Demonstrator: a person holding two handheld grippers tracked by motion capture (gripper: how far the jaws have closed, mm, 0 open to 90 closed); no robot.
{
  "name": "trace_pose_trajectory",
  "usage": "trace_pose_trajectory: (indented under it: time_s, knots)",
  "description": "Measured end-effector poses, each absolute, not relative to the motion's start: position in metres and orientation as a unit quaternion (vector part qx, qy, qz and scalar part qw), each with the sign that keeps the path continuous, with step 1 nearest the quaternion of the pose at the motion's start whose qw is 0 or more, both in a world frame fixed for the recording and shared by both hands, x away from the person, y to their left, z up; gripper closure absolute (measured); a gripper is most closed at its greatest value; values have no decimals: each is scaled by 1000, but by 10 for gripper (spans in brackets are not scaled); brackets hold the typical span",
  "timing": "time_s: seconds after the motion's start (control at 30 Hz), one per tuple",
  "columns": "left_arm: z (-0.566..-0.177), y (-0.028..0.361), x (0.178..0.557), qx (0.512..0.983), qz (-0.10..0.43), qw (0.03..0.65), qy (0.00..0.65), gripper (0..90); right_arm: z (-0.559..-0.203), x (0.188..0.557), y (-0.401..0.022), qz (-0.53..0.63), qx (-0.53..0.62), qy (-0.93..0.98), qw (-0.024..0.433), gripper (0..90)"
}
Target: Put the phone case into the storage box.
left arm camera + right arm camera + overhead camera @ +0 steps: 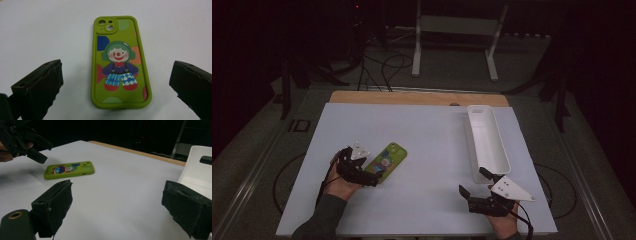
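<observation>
**Left fingers lined up on the phone case, right hand waiting**

Left gripper (117, 82): fingers (40, 82) spread wide apart, one either side of the green phone case (119, 62), nothing clamped. The case sits between them but untouched, lengthwise along the gripper's line; judged a lining-up for a grasp across its narrow width.

Case lies flat, printed back up, camera cutout at the far end, left of the table's (427, 125) middle toward the near edge.

Print: a cartoon clown with green hair, red nose, bow tie and checked trousers, over coloured dots. No brand, label or readable writing seen.

Right gripper (477, 187): fingers also apart, empty, near the near right corner, just short of the white tray (499, 150). The tray runs along the right side, open and empty; likely the drop-off.
</observation>
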State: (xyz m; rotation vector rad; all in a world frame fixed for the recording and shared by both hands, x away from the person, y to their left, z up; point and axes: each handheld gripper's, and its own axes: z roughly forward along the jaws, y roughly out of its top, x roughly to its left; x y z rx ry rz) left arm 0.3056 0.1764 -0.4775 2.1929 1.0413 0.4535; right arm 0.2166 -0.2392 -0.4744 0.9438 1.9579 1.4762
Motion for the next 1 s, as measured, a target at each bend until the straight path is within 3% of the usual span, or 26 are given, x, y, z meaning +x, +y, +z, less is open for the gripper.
trace_pose_trajectory:
  time_s: [1.0]
  knots:
    - [-485, 174, 312, 842, 171, 322, 398, 0, -474, 217, -240, 544, 348, 719, 255, 91]
